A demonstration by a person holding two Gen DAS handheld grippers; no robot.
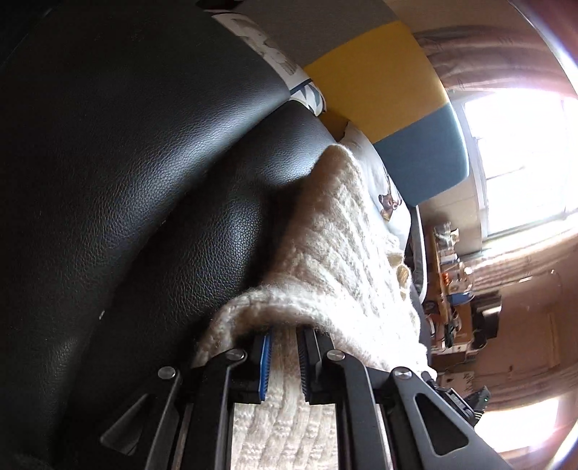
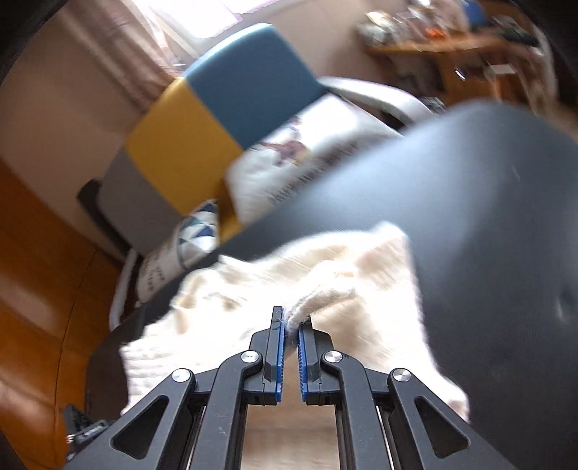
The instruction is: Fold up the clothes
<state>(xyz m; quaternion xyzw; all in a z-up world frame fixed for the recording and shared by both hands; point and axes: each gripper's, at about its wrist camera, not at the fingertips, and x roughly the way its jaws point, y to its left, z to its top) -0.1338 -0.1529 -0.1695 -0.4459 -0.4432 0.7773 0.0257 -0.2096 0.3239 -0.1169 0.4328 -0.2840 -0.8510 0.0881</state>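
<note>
I see both grippers closed on the cream knit sweater point(image 1: 336, 235): L gripper point(image 1: 283, 361) under its folded edge, R gripper point(image 2: 292, 329) pinching a hem ridge, fabric stretching ahead over black sofa point(image 1: 144, 144).

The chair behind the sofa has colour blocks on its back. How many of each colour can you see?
Grey block: 1
Yellow block: 1
Blue block: 1
Total: 3 blocks on the chair back.
</note>
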